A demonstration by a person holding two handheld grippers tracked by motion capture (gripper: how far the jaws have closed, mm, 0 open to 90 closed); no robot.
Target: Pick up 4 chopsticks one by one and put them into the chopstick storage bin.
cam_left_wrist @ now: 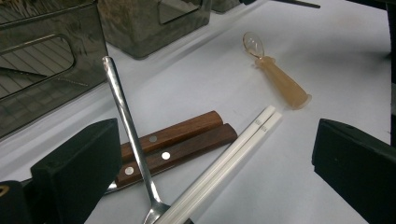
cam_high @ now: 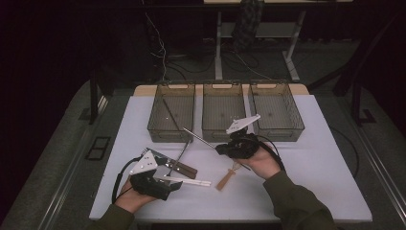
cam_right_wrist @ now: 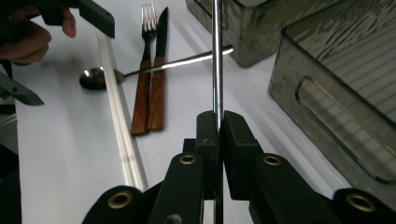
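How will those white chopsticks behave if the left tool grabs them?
The chopsticks look thin, smooth and glossy, so they may slip between the pads. They are two separate sticks lying side by side, so one could drop out. They look stiff, and they lie against the spoon, which may shift too.

Three baskets (cam_high: 223, 112) stand in a row across the upper middle of the counter (cam_high: 311, 163). Lower left of centre lie the chopsticks (cam_high: 189, 181), with fork and knife (cam_high: 179, 167) just behind them, spoon (cam_high: 183, 151) across those. Small spoon (cam_high: 227, 176) lies right of the chopsticks.
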